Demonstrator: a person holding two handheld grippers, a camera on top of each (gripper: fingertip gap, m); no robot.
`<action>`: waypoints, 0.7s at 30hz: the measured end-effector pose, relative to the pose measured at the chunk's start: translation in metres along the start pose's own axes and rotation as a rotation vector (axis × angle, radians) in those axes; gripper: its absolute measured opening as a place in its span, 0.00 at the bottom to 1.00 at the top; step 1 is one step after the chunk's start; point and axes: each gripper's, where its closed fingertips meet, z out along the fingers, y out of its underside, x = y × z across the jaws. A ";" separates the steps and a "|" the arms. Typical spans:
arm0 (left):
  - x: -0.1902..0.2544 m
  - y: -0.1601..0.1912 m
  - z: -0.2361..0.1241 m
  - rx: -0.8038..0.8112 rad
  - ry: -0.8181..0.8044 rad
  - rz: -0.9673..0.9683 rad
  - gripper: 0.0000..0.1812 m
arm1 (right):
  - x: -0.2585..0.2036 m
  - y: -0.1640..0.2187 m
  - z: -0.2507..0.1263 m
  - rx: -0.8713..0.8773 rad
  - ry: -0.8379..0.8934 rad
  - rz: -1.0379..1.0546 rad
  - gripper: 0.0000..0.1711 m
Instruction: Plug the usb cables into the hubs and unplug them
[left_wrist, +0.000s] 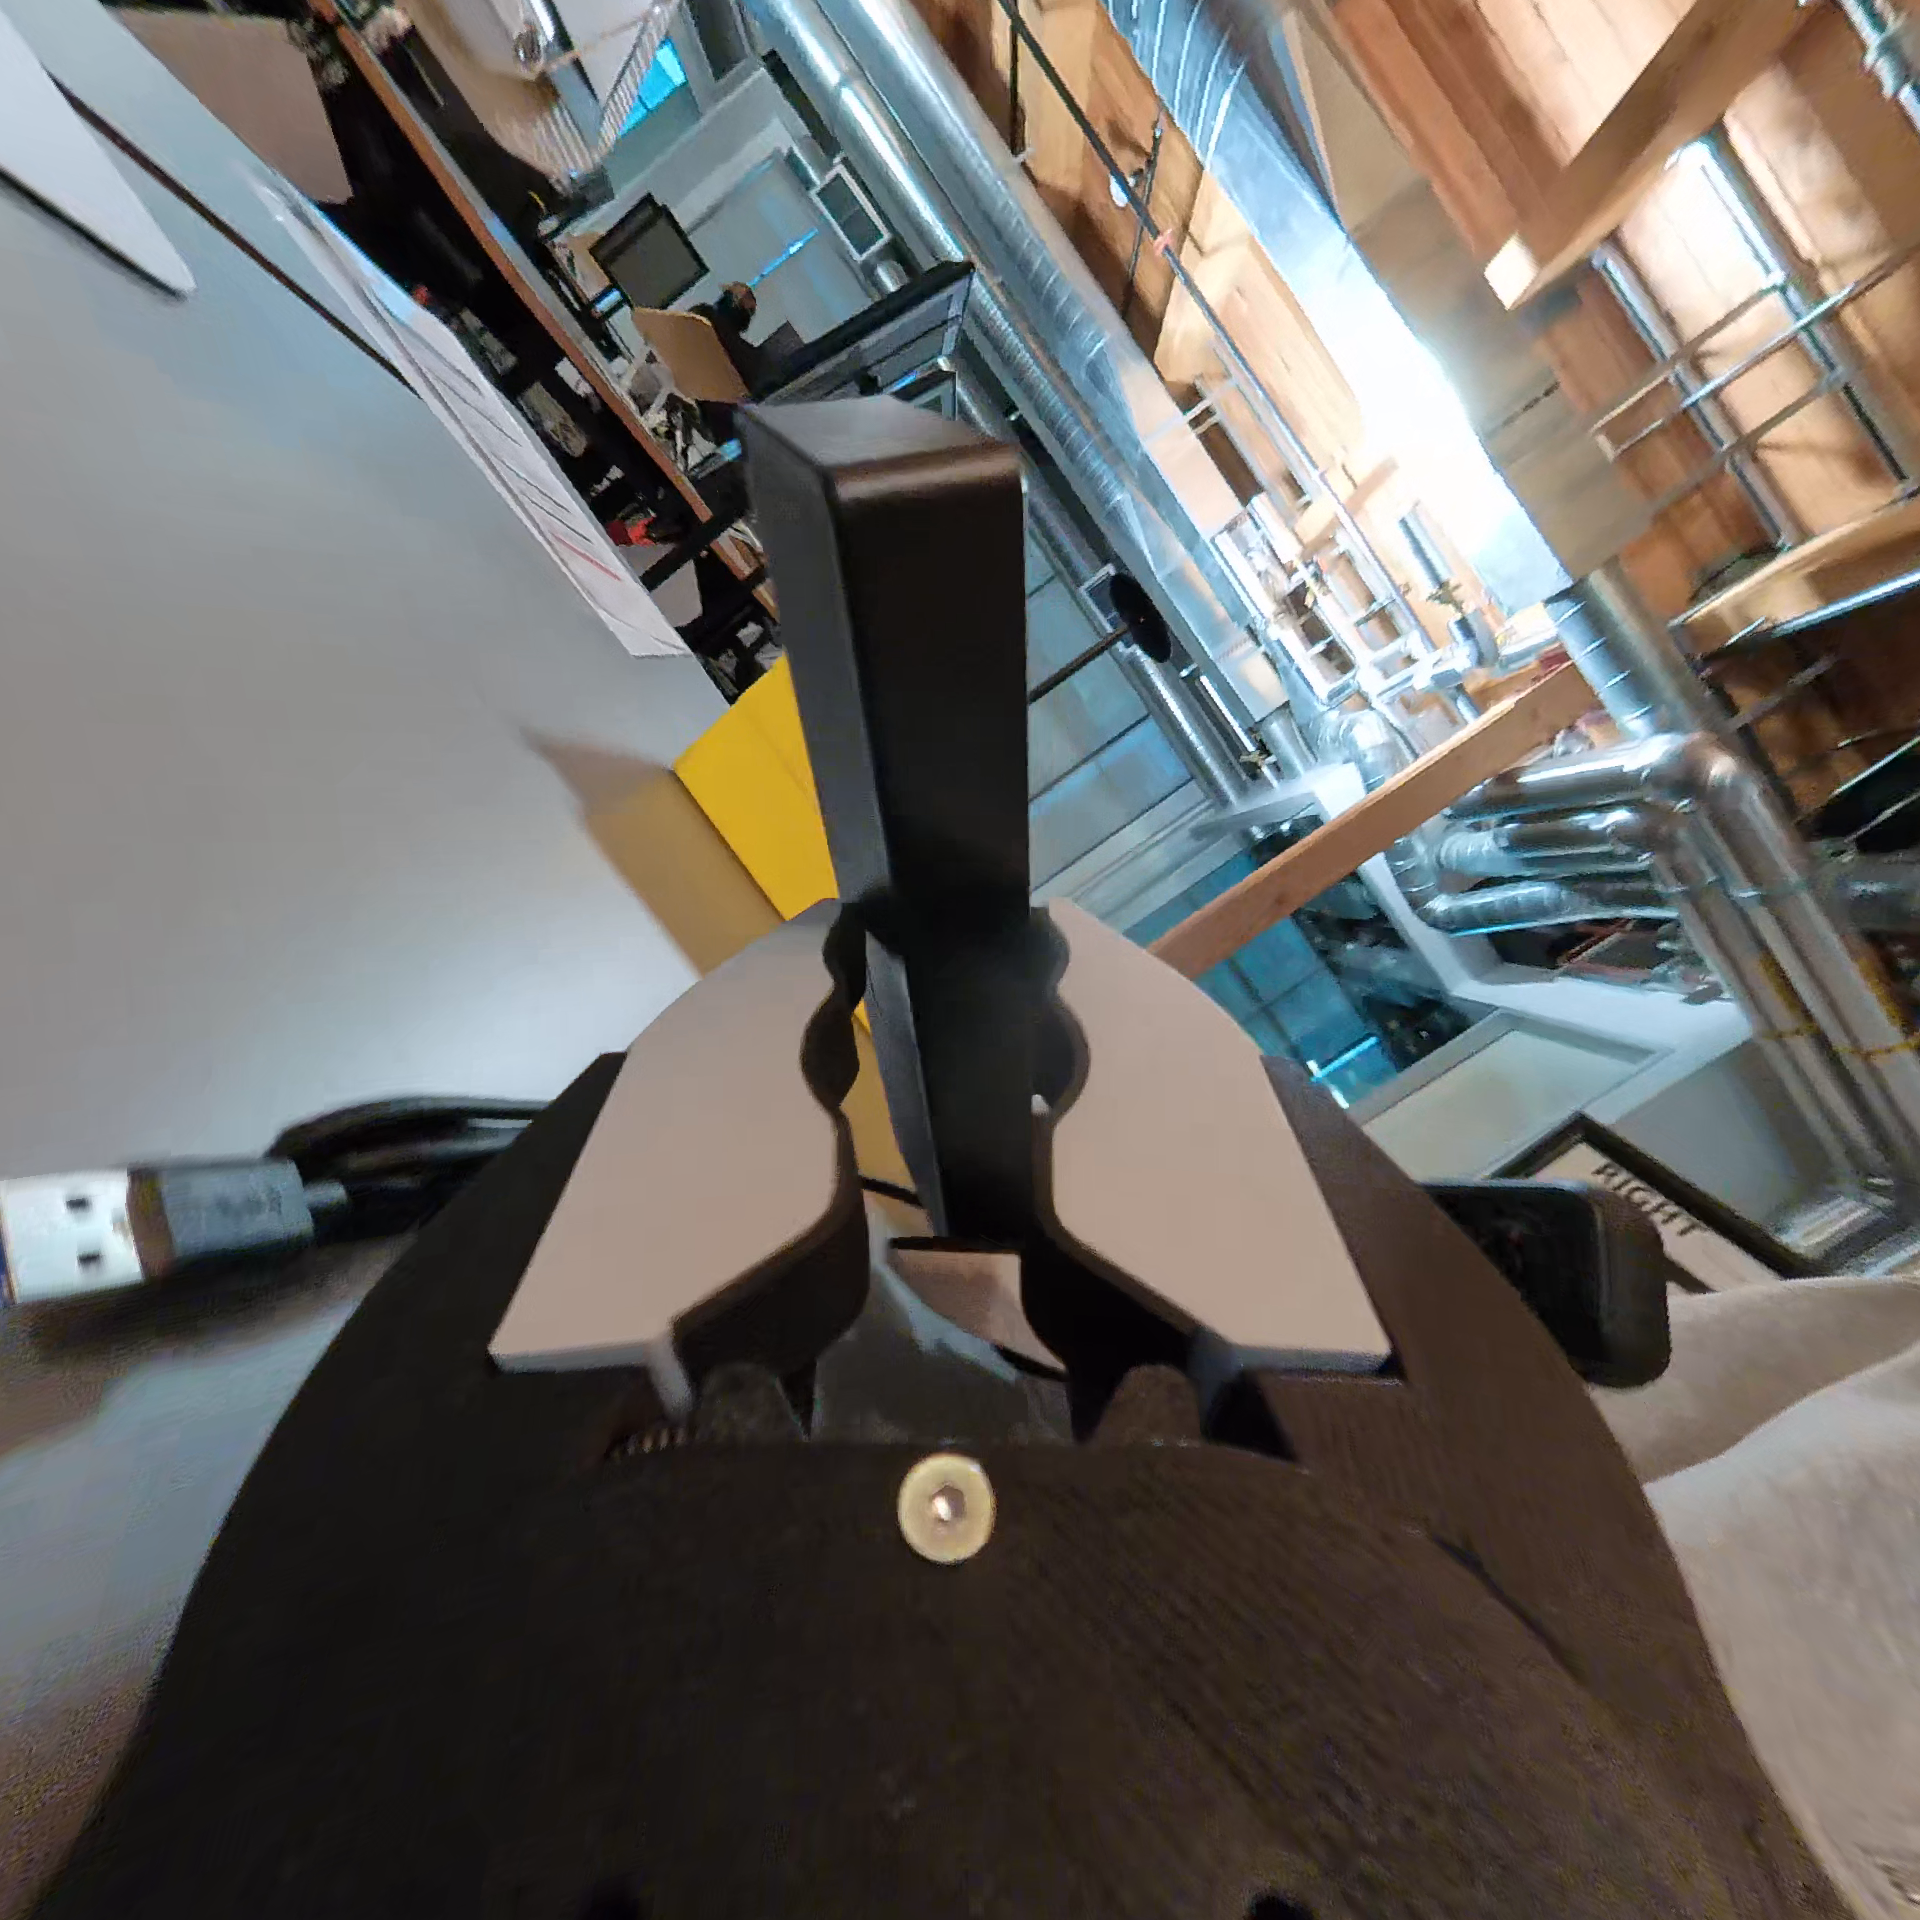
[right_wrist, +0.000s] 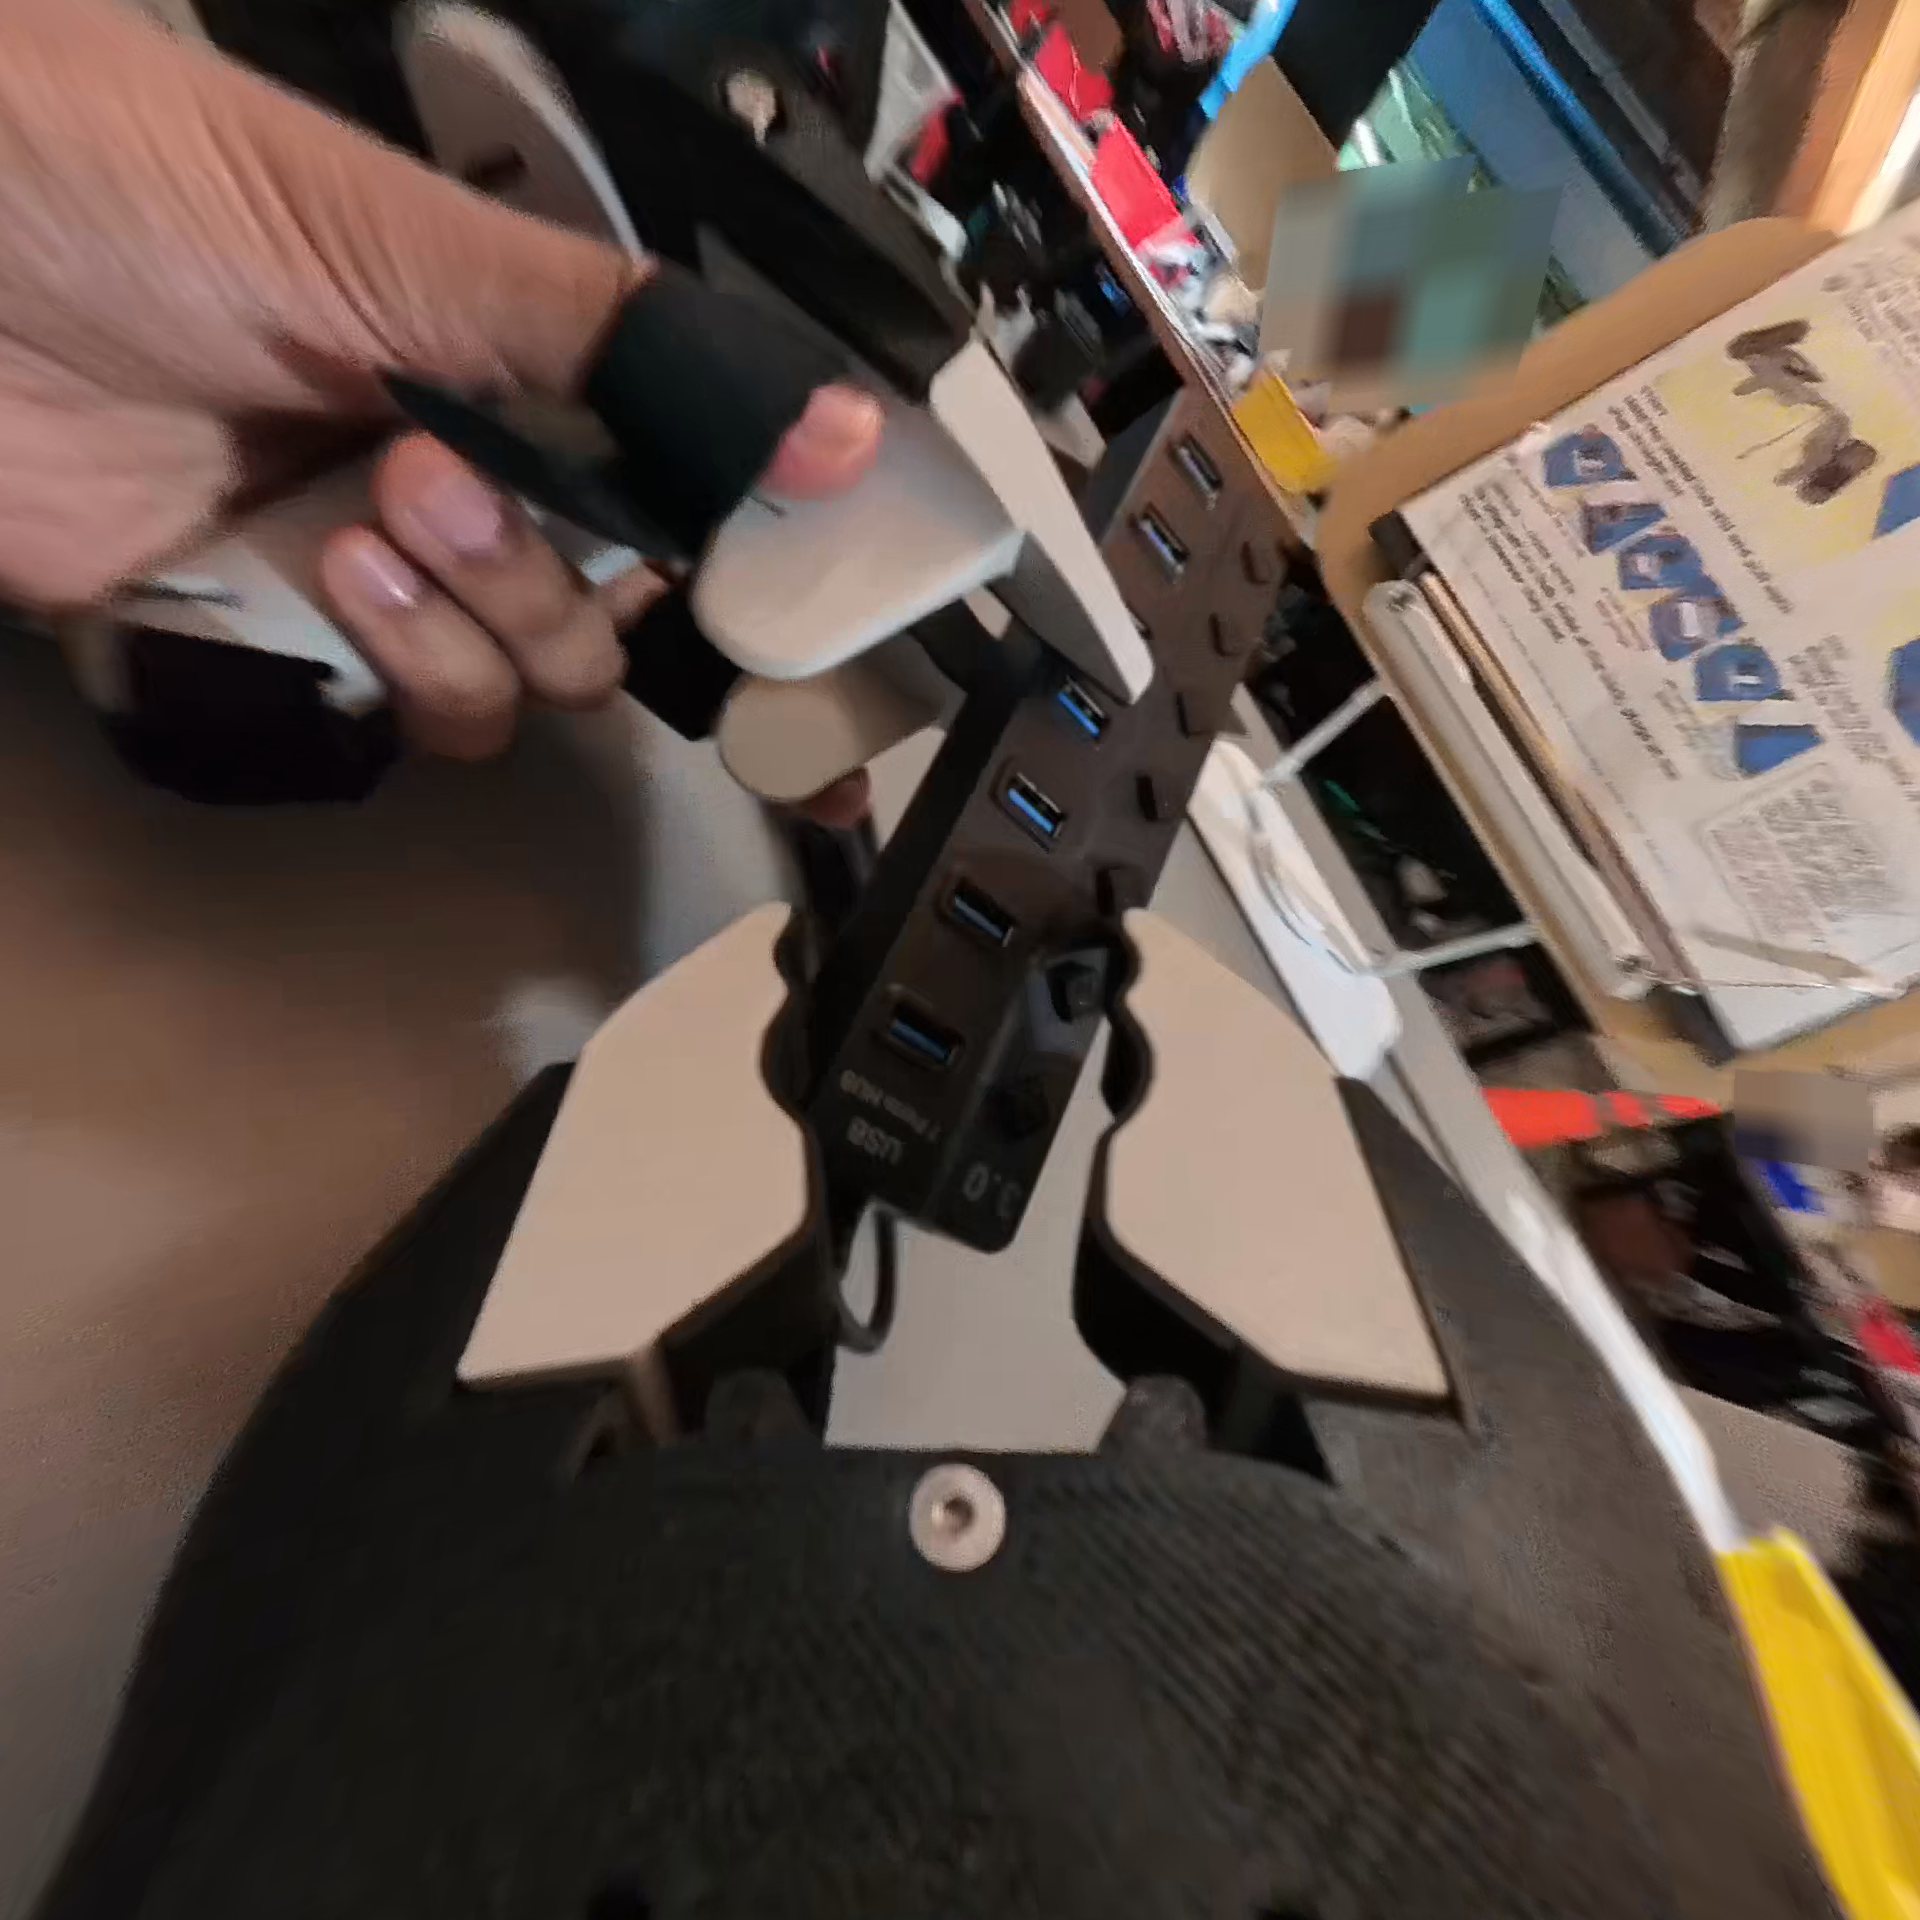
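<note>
A long black USB hub (right_wrist: 987, 914) with a row of blue ports is held in the air by both grippers. My right gripper (right_wrist: 956, 1049) is shut on its labelled near end. My left gripper (right_wrist: 935, 644) comes in from the upper left and clamps the hub's middle. In the left wrist view the hub (left_wrist: 914, 675) stands up between the fingers of my left gripper (left_wrist: 951, 997), plain back side showing. A loose USB-A plug (left_wrist: 94, 1236) on a dark cable (left_wrist: 416, 1132) lies at the left edge, apart from the hub. The hub's own thin cable (right_wrist: 873, 1288) hangs from its near end.
A person's hand (right_wrist: 436, 582) holds the left gripper. A cardboard box of printed papers (right_wrist: 1683, 644) and a white power strip (right_wrist: 1299, 935) sit at the right. A yellow box (left_wrist: 758, 810) stands behind the hub. A beige sleeve (left_wrist: 1787, 1455) is at the lower right.
</note>
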 end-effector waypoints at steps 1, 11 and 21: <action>0.000 -0.003 -0.002 -0.001 -0.004 0.025 0.16 | -0.003 -0.006 -0.003 0.047 -0.048 0.046 0.26; 0.022 -0.012 -0.009 -0.045 0.089 0.208 0.15 | 0.022 -0.030 -0.025 0.311 -0.210 0.551 0.21; 0.029 -0.007 -0.005 -0.050 0.170 0.146 0.14 | 0.022 -0.021 -0.022 0.365 -0.482 1.021 0.23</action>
